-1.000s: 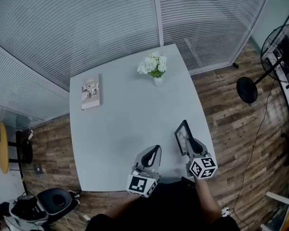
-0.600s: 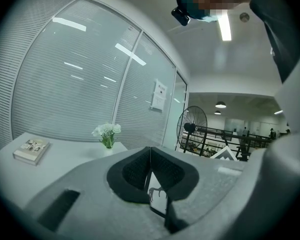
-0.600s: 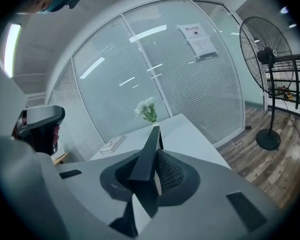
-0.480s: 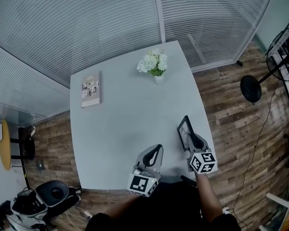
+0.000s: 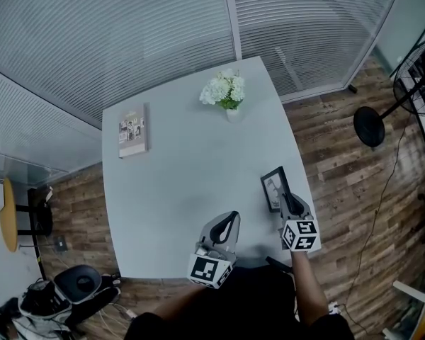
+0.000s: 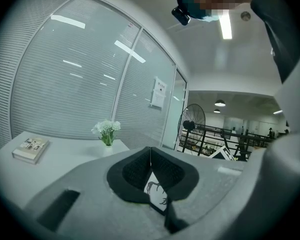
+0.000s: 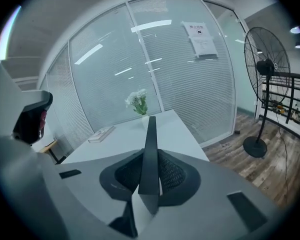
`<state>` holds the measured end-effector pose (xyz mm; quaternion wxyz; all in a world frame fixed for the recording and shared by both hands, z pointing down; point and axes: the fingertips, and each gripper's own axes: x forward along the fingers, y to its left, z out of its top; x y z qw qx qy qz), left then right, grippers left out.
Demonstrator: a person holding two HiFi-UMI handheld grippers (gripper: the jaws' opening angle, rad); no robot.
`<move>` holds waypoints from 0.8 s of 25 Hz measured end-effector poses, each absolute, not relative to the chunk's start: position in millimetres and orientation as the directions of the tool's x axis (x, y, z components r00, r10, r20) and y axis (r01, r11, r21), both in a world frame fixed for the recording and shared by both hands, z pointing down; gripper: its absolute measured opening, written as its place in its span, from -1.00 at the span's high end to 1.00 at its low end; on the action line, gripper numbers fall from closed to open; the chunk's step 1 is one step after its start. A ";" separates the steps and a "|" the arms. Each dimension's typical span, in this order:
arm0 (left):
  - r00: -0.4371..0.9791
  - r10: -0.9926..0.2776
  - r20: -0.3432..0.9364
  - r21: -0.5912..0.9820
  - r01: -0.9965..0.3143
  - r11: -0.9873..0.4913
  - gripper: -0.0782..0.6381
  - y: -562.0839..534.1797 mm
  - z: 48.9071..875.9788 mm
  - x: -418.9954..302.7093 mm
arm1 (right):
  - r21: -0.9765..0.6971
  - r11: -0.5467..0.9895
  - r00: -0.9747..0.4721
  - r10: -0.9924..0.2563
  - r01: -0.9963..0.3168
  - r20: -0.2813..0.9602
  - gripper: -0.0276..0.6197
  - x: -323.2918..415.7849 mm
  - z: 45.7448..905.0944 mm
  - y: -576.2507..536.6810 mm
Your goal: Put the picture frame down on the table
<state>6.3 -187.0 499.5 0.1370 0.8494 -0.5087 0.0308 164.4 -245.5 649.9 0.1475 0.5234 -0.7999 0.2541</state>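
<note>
Firstly, in the head view we see the table with the frame over it, close to its right edge and not far from the near right corner. The frame leans, with its picture side turned to the left. The right gripper grasps it at its near edge. We cannot tell whether its lower edge touches the table. The left gripper is over the near edge, left of the frame and apart from it. A book lies flat near the far left corner, and flowers stand near the far right corner. A fan stands on the floor beyond the right edge.

Next, in the left gripper view, the left gripper is clenched: its pads meet and nothing is between their tips. The flowers and the book show far on the table.

Finally, in the right gripper view, the right gripper presses its pads on both sides of the frame, which we see from its thin edge, rising upright between them. Behind it are the flowers, the book and the fan.
</note>
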 end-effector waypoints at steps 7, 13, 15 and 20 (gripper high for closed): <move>0.484 -0.854 0.189 0.199 -0.871 -0.449 0.73 -186.9 499.7 8.5 | -0.187 0.306 -0.357 -0.744 -0.934 0.565 0.73 186.4 659.1 -252.5; 0.485 -0.849 0.208 0.208 -0.870 -0.446 0.73 -186.0 503.4 10.0 | -0.182 0.328 -0.368 -0.697 -0.927 0.615 0.64 192.6 675.0 -250.3; 0.483 -0.852 0.203 0.206 -0.871 -0.446 0.73 -186.8 504.7 10.5 | -0.196 0.322 -0.371 -0.685 -0.926 0.627 0.64 194.1 683.1 -248.4; 0.483 -0.848 0.217 0.206 -0.872 -0.444 0.73 -184.9 506.2 10.6 | -0.235 0.294 -0.376 -0.675 -0.926 0.635 0.61 197.5 696.1 -249.1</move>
